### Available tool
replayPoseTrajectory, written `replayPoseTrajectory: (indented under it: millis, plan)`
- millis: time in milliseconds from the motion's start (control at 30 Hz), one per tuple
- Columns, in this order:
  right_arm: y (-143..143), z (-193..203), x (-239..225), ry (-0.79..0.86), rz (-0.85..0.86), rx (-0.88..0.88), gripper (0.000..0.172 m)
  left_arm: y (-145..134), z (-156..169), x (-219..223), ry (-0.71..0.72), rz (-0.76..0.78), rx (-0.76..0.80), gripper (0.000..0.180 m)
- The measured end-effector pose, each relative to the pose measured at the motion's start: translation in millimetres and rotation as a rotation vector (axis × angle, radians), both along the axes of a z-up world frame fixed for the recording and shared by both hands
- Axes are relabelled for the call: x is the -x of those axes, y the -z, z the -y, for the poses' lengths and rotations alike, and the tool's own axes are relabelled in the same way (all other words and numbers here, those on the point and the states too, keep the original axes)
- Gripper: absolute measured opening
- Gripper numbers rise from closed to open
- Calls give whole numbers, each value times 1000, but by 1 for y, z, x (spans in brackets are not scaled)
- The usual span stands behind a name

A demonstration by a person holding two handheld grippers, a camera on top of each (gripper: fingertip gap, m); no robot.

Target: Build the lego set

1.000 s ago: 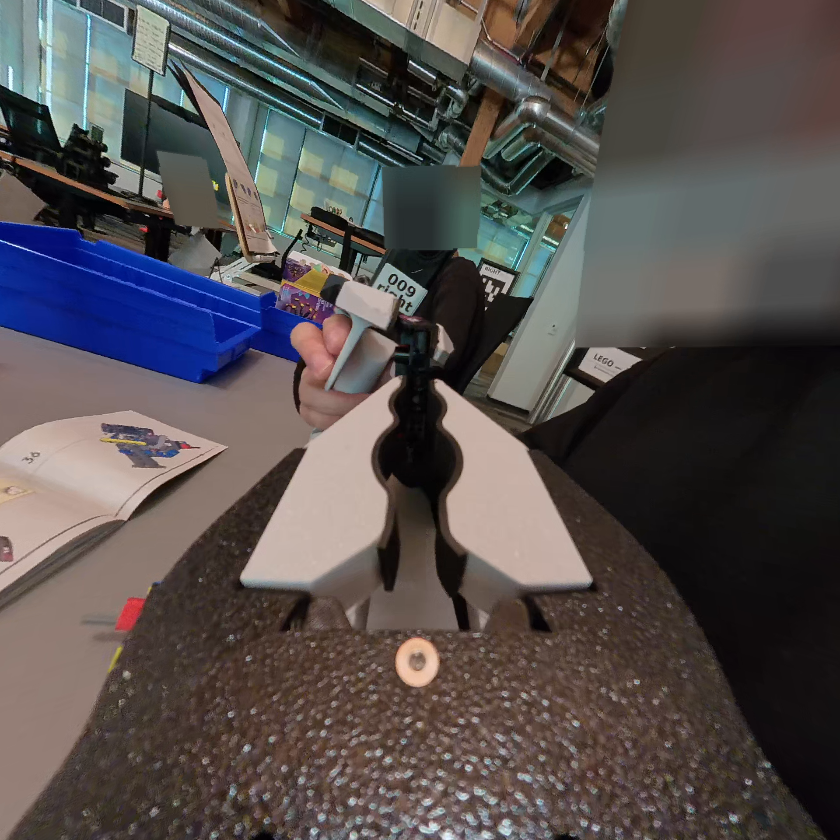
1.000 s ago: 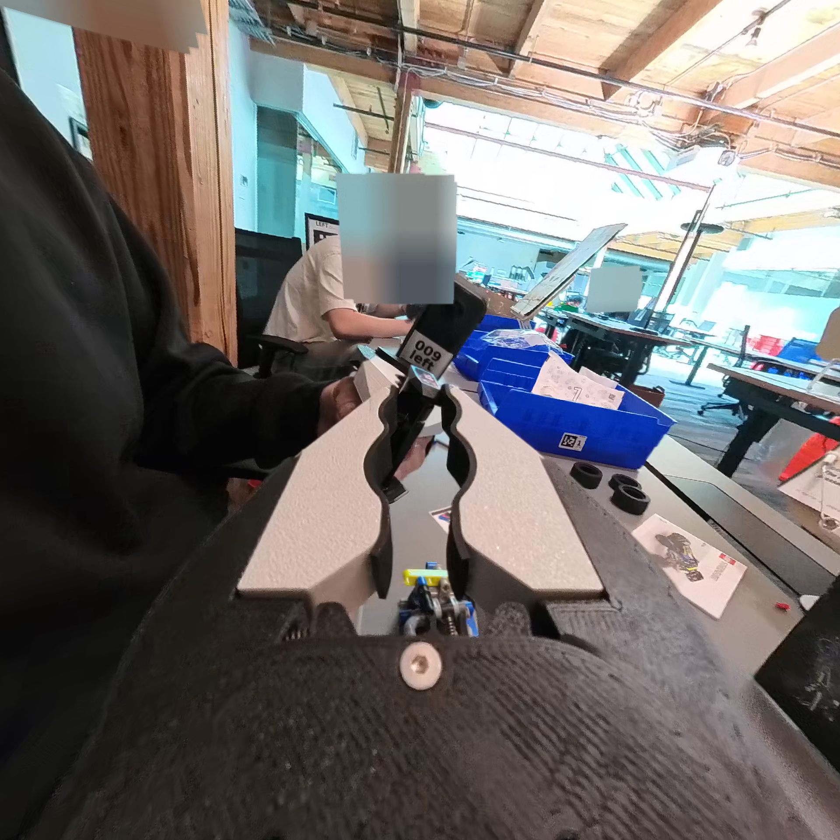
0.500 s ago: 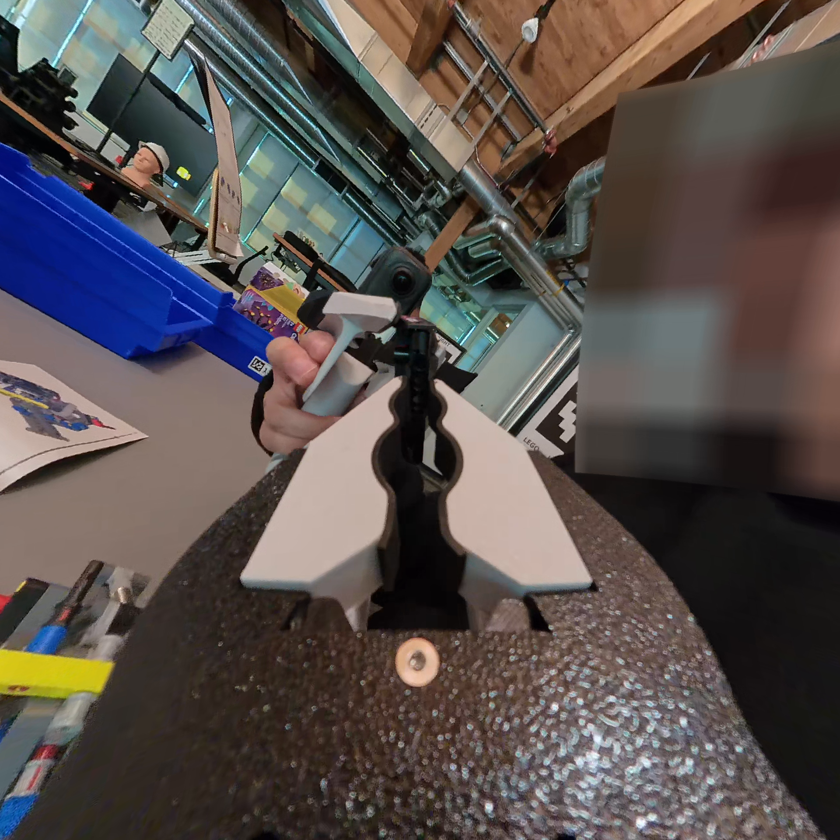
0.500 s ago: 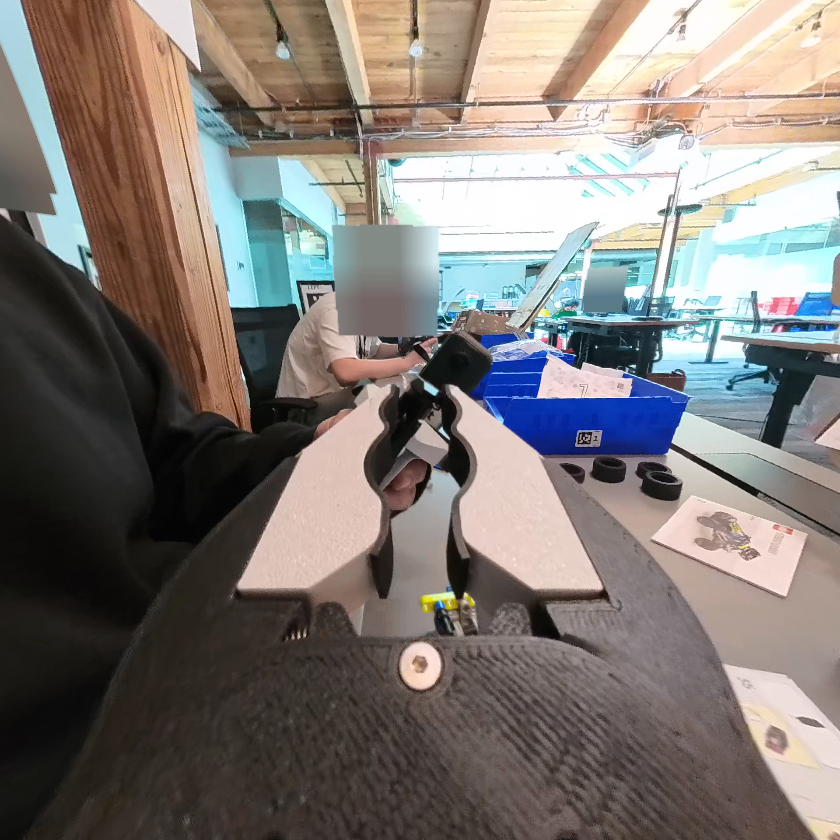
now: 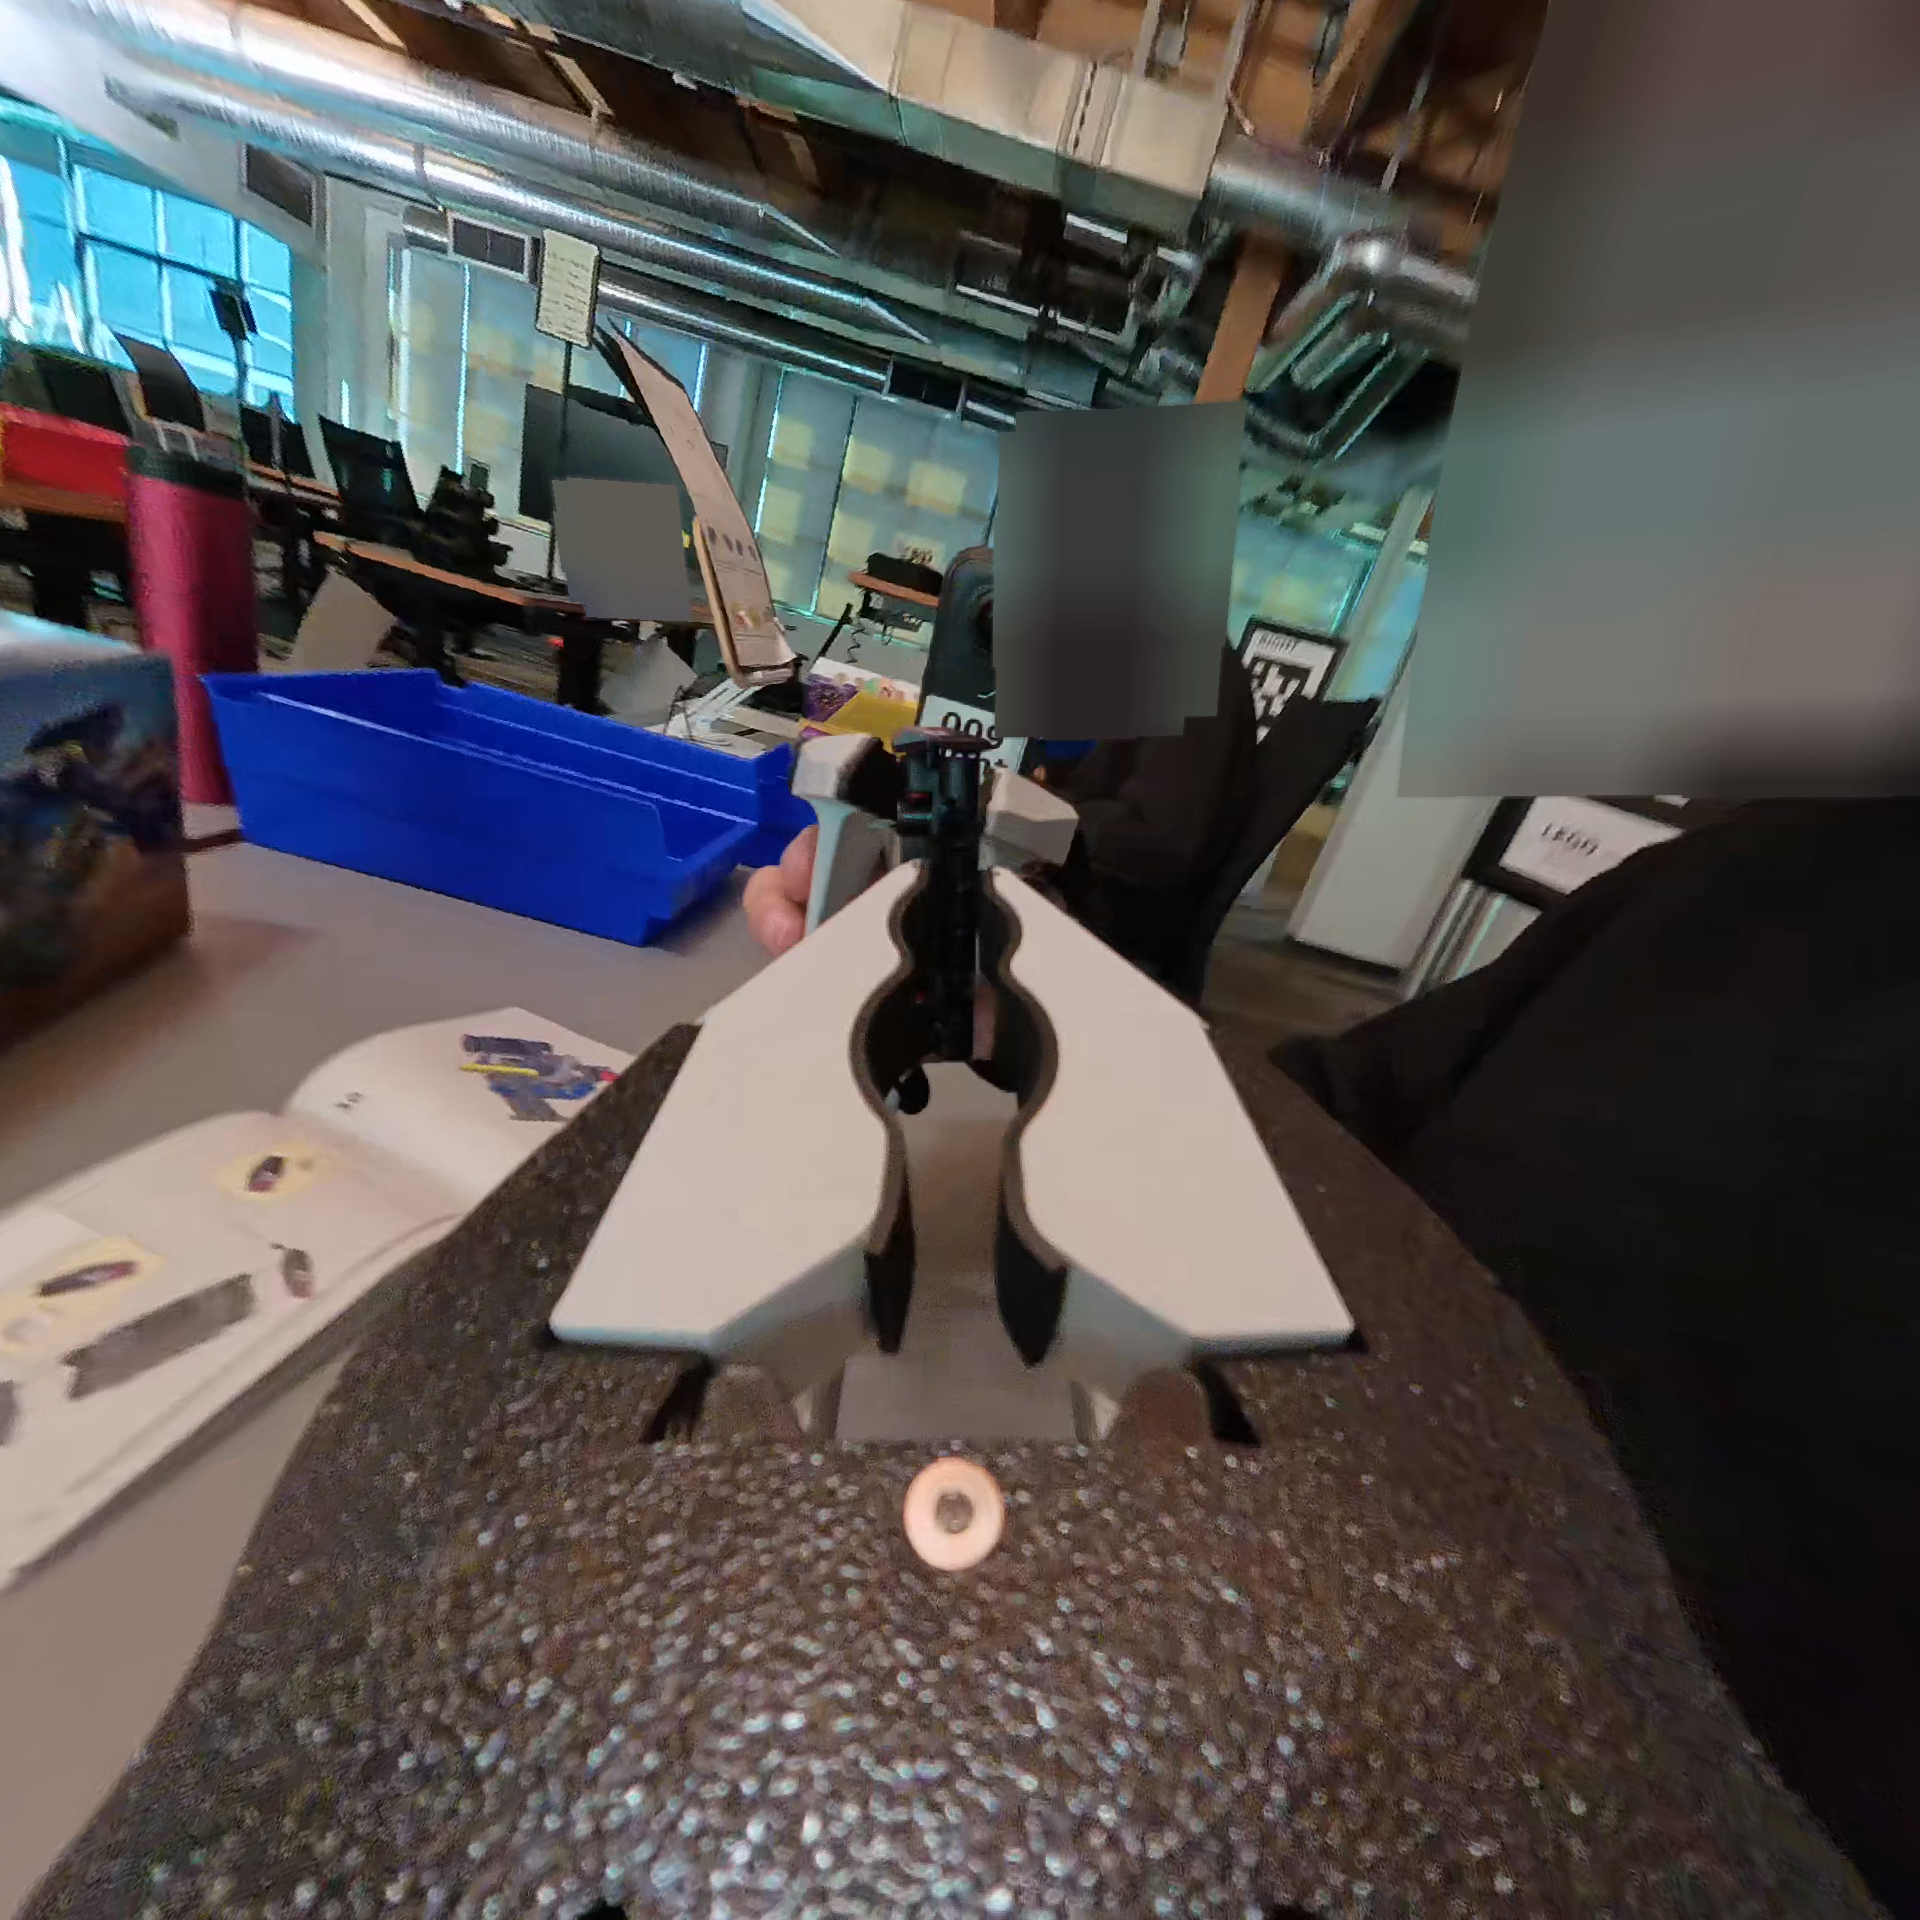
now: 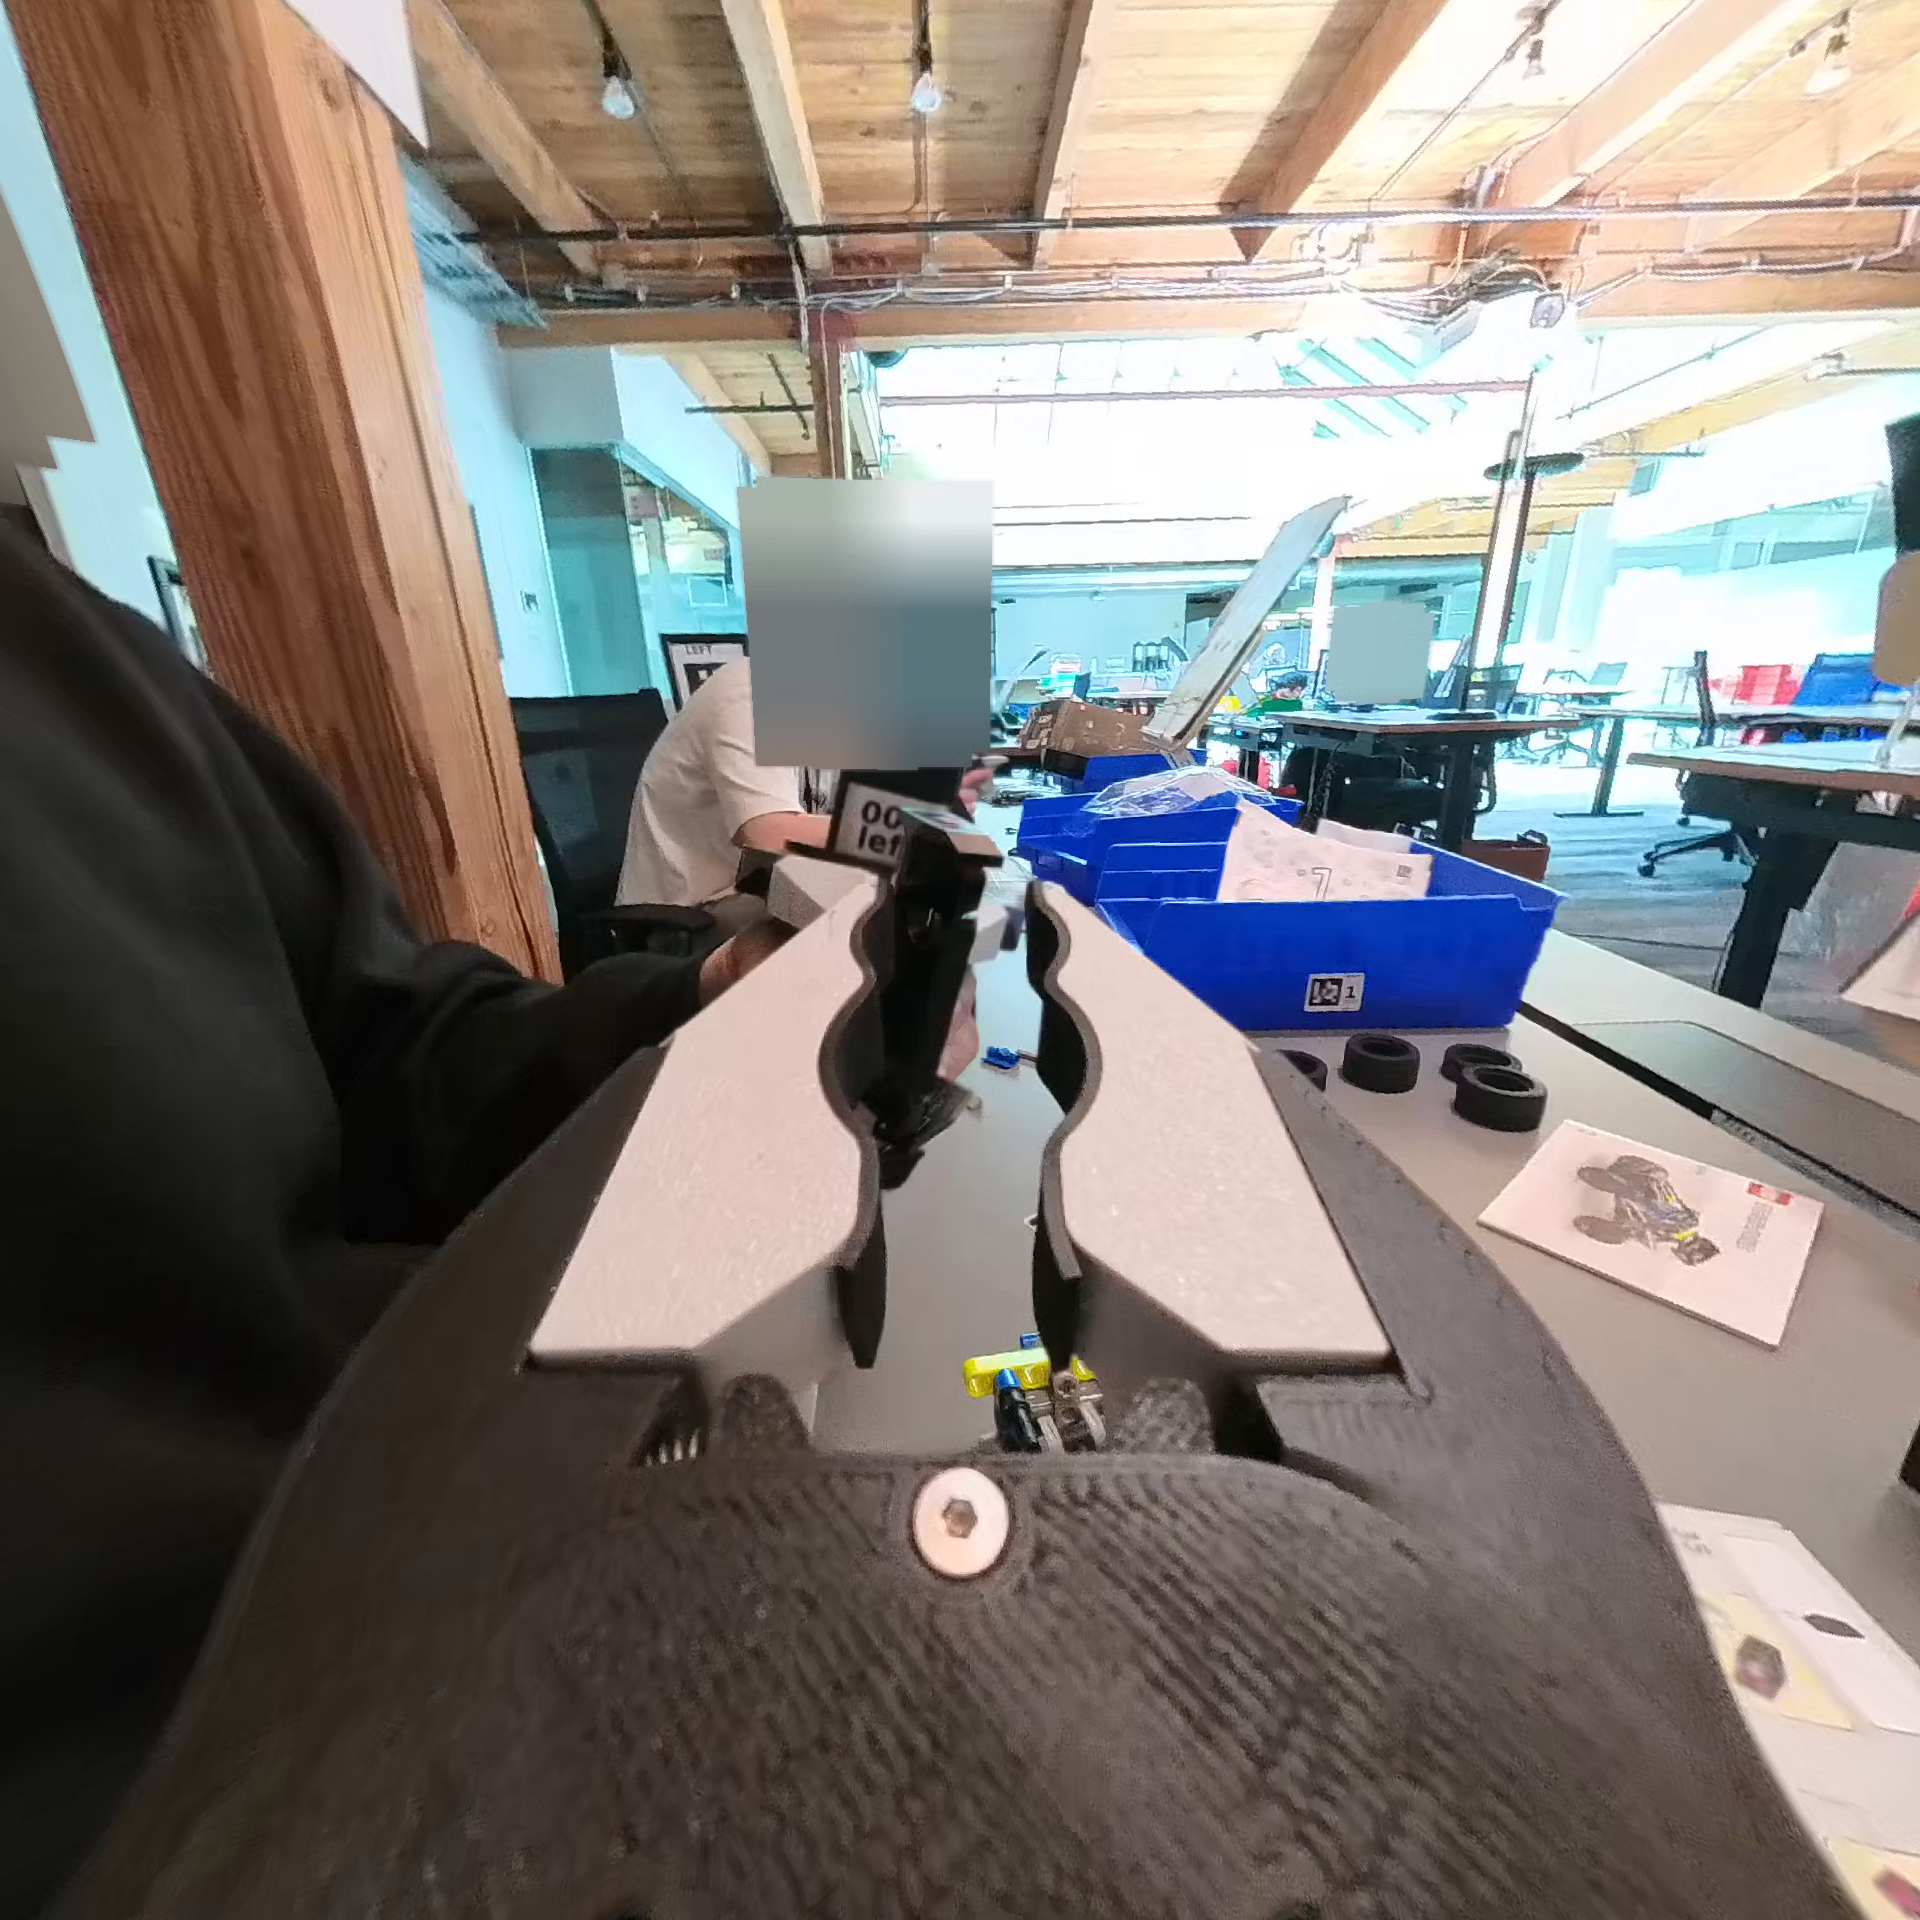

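My left gripper (image 5: 951, 883) is shut on a narrow black toy-brick assembly (image 5: 943, 805) and holds it upright above the grey table (image 5: 436, 966). The assembly's top sticks out past my fingertips. My right gripper (image 6: 954, 904) faces it from the other side and is open. In the right wrist view the black assembly (image 6: 920, 987) lies against my left pad, and there is a clear gap to my right pad. The right gripper's grey fingers (image 5: 831, 821) show on either side of the assembly in the left wrist view. The left gripper's grey fingers (image 6: 805, 883) show behind it in the right wrist view.
Blue bins (image 5: 468, 790) (image 6: 1351, 956) stand at the back of the table. An open instruction booklet (image 5: 260, 1195) lies at the left. Black tyres (image 6: 1382, 1060), a leaflet (image 6: 1652, 1236), a small blue piece (image 6: 1000, 1058) and a coloured part cluster (image 6: 1023, 1392) lie below. A wooden post (image 6: 291, 520) stands at the left. Less than 4 cm separates the two grippers' tips.
My right gripper's jaws have widened and its right pad has come off the black assembly. My left gripper stays shut on it. Both views have swung and tilted.
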State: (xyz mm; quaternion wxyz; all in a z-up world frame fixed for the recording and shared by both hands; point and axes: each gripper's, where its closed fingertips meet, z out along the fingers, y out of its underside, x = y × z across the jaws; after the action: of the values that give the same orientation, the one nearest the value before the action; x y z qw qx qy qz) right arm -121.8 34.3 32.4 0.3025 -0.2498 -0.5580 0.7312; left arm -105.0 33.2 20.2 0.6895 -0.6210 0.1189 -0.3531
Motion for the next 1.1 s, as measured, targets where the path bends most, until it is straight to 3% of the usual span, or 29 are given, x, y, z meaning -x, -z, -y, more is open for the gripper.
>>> replayPoseTrajectory:
  millis: [100, 533, 867, 967, 1067, 1100]
  plan:
    - [-1, 7, -7, -34, -43, -49, 13, -4, 3, -3, -17, -82, -37, 5]
    - [-17, 27, -32, -107, -176, -149, 11, -17, 21, -25, -12, -347, -157, 4]
    - [-25, 29, -25, 34, -160, -245, 12, -26, 21, -17, -128, -454, -165, 6]
    - [-27, 29, -24, 52, -149, -244, 12, -27, 21, -16, -97, -369, -107, 6]
    - [-26, 20, -19, 76, -129, -191, 15, -43, 21, -7, -36, -31, -51, 4]
    - [-21, 16, -16, 67, -89, -163, 26, -50, 22, 0, -14, 100, -56, 4]
